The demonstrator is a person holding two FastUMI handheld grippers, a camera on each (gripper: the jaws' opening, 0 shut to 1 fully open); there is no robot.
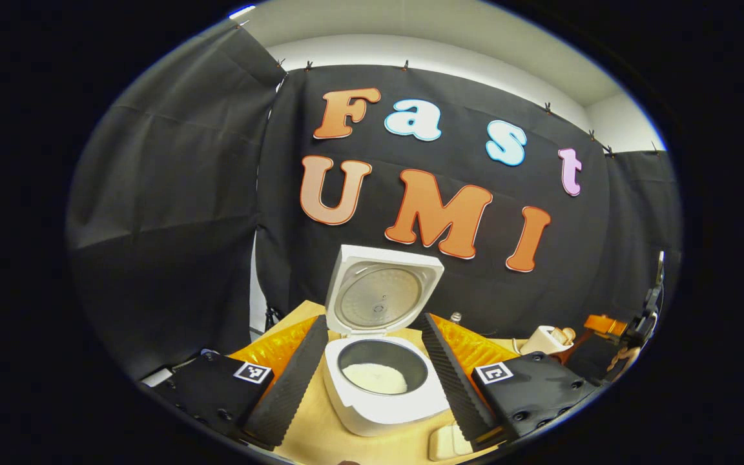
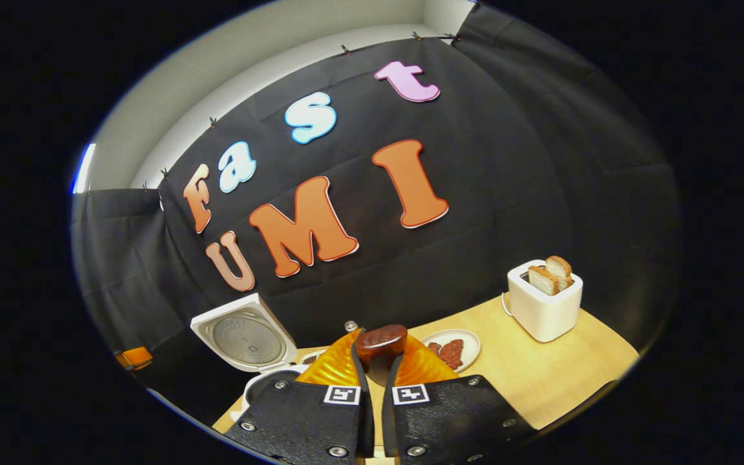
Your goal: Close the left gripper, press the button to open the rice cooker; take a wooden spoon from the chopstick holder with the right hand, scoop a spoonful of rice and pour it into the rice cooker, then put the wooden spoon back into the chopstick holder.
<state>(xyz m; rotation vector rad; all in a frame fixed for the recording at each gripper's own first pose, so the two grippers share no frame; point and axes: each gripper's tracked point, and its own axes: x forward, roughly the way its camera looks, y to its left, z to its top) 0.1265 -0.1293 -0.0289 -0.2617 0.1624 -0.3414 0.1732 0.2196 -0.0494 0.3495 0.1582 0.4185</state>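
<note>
The white rice cooker [image 1: 382, 394] stands open on the wooden table [image 1: 320, 439], its lid [image 1: 382, 290] tipped up and back. White rice [image 1: 375, 378] lies in the pot. My left gripper [image 1: 372, 320] is open, its fingers spread wide on either side of the cooker and apart from it. My right gripper [image 2: 378, 352] is shut on a dark brown wooden spoon [image 2: 382, 339], whose glossy rounded end sticks up between the fingertips. In the right gripper view the cooker [image 2: 246, 339] is low on the left, with the spoon to the right of it.
A white toaster [image 2: 543, 300] with two bread slices stands at the table's right side. A plate [image 2: 453, 349] of red food lies behind the right gripper. A pale block [image 1: 449, 442] rests by the front edge. The other gripper [image 1: 643, 323] hangs far right.
</note>
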